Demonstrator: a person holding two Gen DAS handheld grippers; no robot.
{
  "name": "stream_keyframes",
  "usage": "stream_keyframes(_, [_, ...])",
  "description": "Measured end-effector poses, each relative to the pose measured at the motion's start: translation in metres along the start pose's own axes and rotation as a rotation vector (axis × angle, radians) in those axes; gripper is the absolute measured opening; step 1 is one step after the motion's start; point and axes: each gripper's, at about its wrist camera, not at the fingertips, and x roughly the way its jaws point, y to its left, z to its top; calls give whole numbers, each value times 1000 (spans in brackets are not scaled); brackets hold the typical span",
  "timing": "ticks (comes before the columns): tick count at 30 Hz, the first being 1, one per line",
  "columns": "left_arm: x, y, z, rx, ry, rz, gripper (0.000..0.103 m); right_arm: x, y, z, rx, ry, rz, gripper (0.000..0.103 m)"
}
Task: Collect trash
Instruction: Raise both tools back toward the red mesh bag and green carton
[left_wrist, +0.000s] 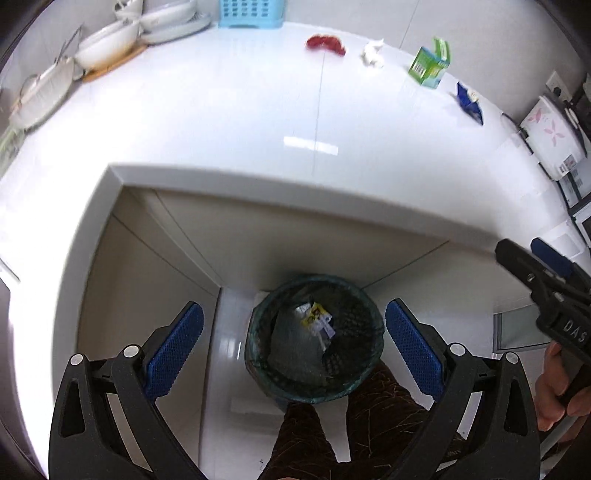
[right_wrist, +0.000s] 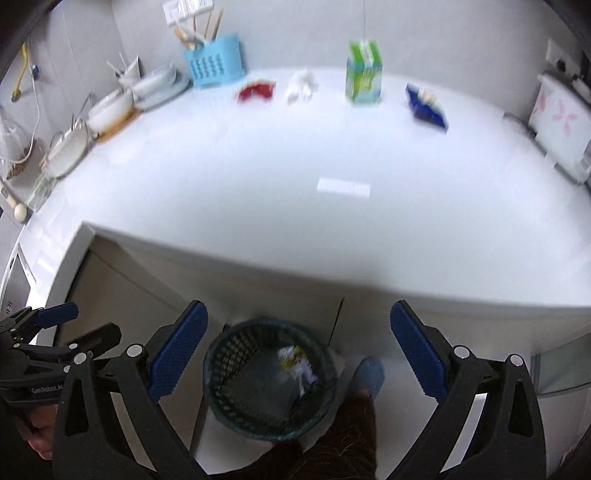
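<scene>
A dark mesh trash bin (left_wrist: 314, 338) stands on the floor below the counter edge, with crumpled wrappers (left_wrist: 317, 321) inside; it also shows in the right wrist view (right_wrist: 271, 380). My left gripper (left_wrist: 294, 325) is open and empty above the bin. My right gripper (right_wrist: 299, 325) is open and empty, also above the bin. At the back of the white counter (right_wrist: 295, 192) lie a red wrapper (right_wrist: 256, 90), a white tissue wad (right_wrist: 303, 86), a green carton (right_wrist: 364, 75) and a blue packet (right_wrist: 426, 105).
Bowls and plates (right_wrist: 110, 107) are stacked along the counter's left side beside a blue utensil holder (right_wrist: 216, 66). A white appliance with pink flowers (right_wrist: 559, 118) stands at the right. The person's legs (left_wrist: 343, 424) and a blue slipper (right_wrist: 367, 376) are by the bin.
</scene>
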Motion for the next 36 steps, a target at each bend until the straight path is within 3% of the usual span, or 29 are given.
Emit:
stream_keyframes(7, [-37, -14, 29, 32, -69, -6, 97, -45, -11, 36, 35, -99, 4, 95])
stream_keyframes(17, [-80, -40, 80, 63, -141, 12, 97, -74, -27, 82, 57, -169, -13, 95])
stream_keyframes(25, [-94, -57, 123, 60, -189, 30, 97, -69, -47, 117, 74, -178, -8, 95])
stream_keyframes(36, [-58, -70, 184, 42, -172, 48, 97, -25, -77, 166, 74, -149, -13, 95])
